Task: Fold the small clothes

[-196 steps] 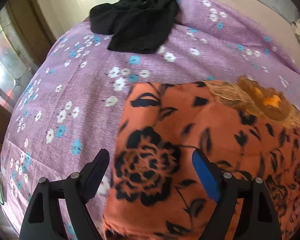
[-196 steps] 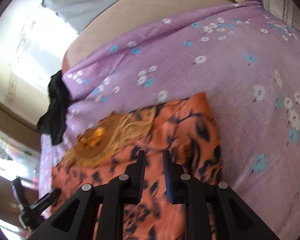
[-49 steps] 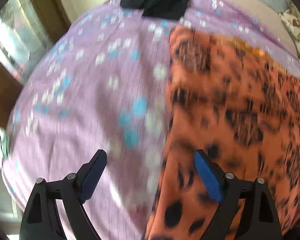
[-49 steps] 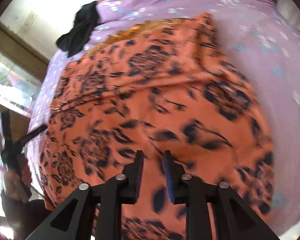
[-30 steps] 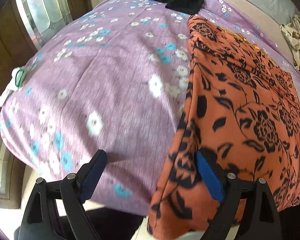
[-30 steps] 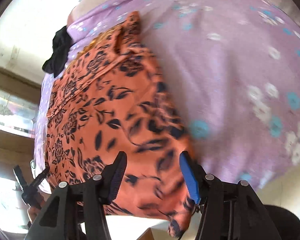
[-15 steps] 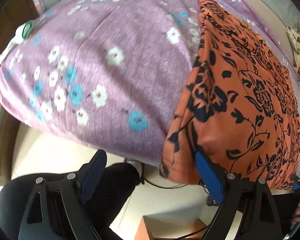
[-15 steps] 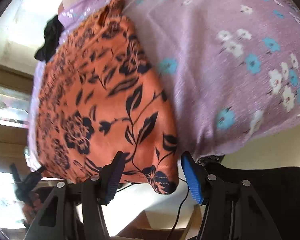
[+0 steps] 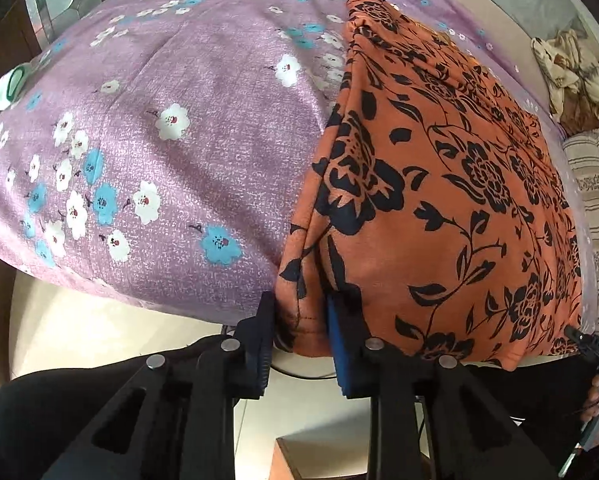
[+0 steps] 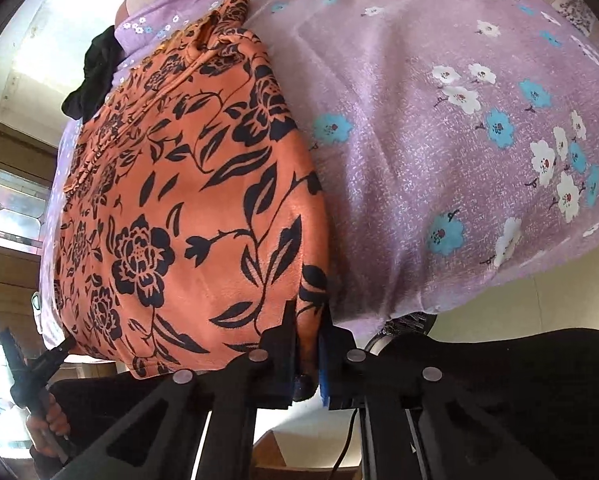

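An orange garment with a black flower print (image 9: 451, 168) lies stretched along the bed and hangs over its near edge; it also shows in the right wrist view (image 10: 187, 208). My left gripper (image 9: 301, 316) is shut on the garment's near left corner at the bed edge. My right gripper (image 10: 305, 340) is shut on its near right corner. The right gripper shows in the left wrist view at the far right (image 9: 591, 348), and the left gripper shows in the right wrist view at the lower left (image 10: 35, 364).
The bed has a purple cover with white and blue flowers (image 9: 159, 128). A black garment (image 10: 93, 76) lies at the far end. A striped pillow (image 9: 597, 184) and crumpled cloth (image 9: 567, 64) lie to the right. Pale floor tiles (image 9: 59, 320) are below the bed edge.
Both grippers were open at the garment's hanging near corners half a second ago. Now both have closed on those corners. Earlier they moved from the garment's far part back to the bed edge.
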A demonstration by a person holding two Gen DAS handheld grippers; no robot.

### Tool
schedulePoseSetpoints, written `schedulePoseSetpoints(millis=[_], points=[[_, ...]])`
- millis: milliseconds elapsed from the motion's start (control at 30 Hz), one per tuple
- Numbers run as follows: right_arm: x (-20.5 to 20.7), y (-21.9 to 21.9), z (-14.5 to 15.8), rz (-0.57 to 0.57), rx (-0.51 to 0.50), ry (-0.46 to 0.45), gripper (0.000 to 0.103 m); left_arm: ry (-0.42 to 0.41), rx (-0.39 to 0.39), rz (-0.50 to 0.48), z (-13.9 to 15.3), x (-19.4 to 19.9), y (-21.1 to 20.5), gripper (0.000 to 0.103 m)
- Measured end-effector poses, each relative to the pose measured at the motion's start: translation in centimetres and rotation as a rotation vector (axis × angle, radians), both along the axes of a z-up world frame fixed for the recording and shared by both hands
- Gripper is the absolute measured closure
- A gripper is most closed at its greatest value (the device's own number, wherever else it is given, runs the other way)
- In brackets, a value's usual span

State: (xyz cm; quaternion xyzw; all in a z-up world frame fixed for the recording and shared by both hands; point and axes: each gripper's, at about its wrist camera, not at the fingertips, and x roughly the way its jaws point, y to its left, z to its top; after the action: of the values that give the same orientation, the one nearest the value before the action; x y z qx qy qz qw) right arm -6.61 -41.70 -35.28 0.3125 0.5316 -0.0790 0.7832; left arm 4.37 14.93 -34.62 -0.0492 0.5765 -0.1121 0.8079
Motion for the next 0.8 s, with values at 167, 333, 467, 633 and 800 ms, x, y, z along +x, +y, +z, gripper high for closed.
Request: schedulePoseSetpoints(millis=[167,333,467,633,800], points=[[-0.8,0.2,2.0,0.017,0.013,-0.031,0.095,-0.011,0.044,0.042,0.5,0.8,1.0,0.044],[-0.7,0.3,2.8,0.029,0.046,-0.052,0.095,-0.003,0.02,0.0,-0.2,0.9,0.4,0.059],[-0.1,0.8,2.6,0.041,0.055,-0.055,0.095,-0.017,-0.03,-0.047,0.8,0.4,-0.3,0.094],[0.1,0.2,5.2,0.055,0.09,-0.138,0.096,-0.032,-0.132,-0.085,3.5,1.0,0.0,0.095],[1.7,-2.0,9.2,0.044,0.171,-0.265,0.096,-0.079,-0.282,-0.149,9.2,3.5,0.0,0.095]])
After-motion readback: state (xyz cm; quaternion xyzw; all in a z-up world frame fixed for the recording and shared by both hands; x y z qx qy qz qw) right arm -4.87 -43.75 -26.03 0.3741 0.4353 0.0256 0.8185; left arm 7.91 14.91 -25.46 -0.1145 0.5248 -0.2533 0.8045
